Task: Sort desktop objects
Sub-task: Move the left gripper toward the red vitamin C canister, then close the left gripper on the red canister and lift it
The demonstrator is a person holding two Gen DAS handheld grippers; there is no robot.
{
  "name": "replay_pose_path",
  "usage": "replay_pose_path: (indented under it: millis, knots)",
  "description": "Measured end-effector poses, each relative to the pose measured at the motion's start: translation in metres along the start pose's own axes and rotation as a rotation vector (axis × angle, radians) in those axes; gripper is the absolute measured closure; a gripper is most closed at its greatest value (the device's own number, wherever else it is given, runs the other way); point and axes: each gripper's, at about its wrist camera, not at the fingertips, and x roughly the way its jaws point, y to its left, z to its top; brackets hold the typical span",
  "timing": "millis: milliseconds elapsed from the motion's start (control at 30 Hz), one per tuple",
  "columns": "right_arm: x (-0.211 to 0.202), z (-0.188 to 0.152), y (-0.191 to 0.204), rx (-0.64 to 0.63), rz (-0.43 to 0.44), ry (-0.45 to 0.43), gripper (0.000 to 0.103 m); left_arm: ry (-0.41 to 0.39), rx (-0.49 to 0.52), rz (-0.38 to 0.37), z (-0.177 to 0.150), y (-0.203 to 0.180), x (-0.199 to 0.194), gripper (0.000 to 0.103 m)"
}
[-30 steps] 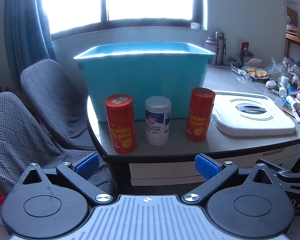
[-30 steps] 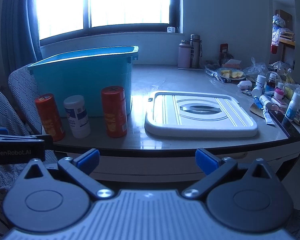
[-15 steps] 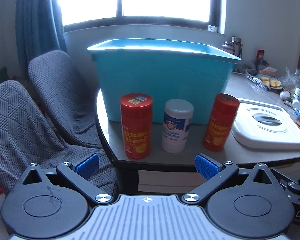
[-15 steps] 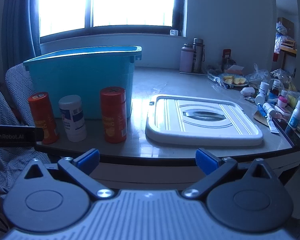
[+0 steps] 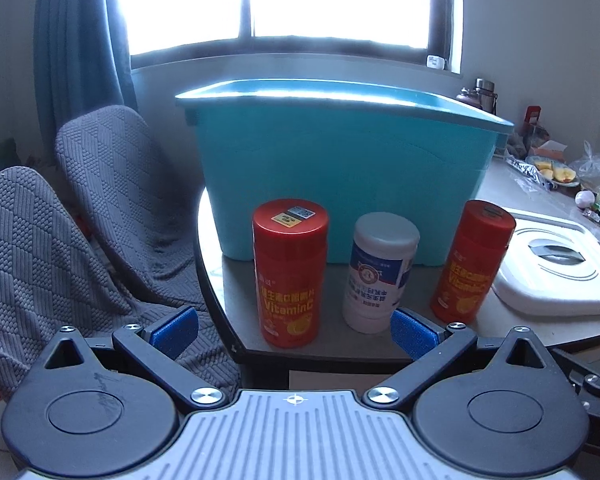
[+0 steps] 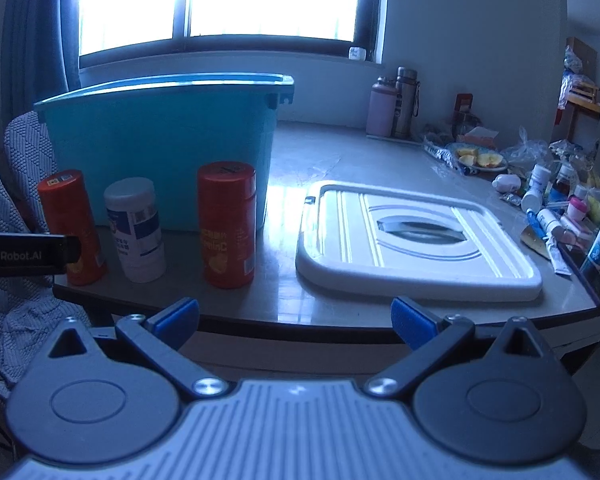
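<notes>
Your left gripper (image 5: 294, 330) is wide open with nothing between the blue pads. It sits squarely in front of the near-left red cylindrical VitaminC canister (image 5: 289, 274), just short of the table edge. That canister stands upright, long axis vertical, so go straight ahead and close across the body.

The white plastic bottle with grey cap (image 5: 378, 272) stands just to the canister's right, and a second red VitaminC canister (image 5: 471, 258) is further right. All three line up in front of the large teal plastic bin (image 5: 340, 168).

Your right gripper (image 6: 294, 322) is also fully open and empty. It faces the gap between the second red canister (image 6: 227, 224) and the flat white bin lid (image 6: 416, 240), so the left is the nearer hand for the first canister.

You can't see inside the bin, because the rim blocks it. The clutter at far right is too small to identify.
</notes>
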Motion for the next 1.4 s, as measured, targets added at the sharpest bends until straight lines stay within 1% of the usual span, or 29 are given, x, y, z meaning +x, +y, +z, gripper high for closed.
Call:
replay_pose_path:
  millis: [133, 300, 500, 967, 1133, 1267, 1333, 1400]
  knots:
    - [0.009, 0.002, -0.001, 0.023, 0.014, 0.007, 0.000, 0.010, -0.001, 0.006, 0.003, 0.002, 0.011, 0.000]
    - [0.014, 0.004, 0.003, -0.008, 0.033, -0.022, 0.000, 0.016, -0.012, 0.001, 0.004, 0.004, 0.023, 0.000]
    - [0.021, 0.006, 0.004, -0.029, 0.045, -0.035, 0.000, 0.031, -0.022, 0.019, 0.004, 0.005, 0.038, 0.000]
    - [0.040, 0.012, 0.000, -0.030, 0.071, -0.018, 0.000, 0.030, -0.037, 0.042, 0.009, 0.009, 0.068, 0.000]
    - [0.048, 0.014, 0.001, -0.042, 0.070, -0.011, 0.000, 0.023, -0.027, 0.053, 0.012, 0.007, 0.077, 0.000]
    - [0.052, 0.016, 0.002, -0.050, 0.094, -0.011, 0.000, 0.019, -0.012, 0.058, 0.013, 0.004, 0.084, 0.000]
    - [0.054, 0.017, 0.003, -0.052, 0.099, -0.010, 0.000, 0.011, 0.001, 0.062, 0.013, 0.002, 0.086, 0.002]
    - [0.056, 0.018, 0.003, -0.054, 0.101, -0.009, 0.000, -0.004, 0.032, 0.090, 0.013, -0.001, 0.087, 0.002]
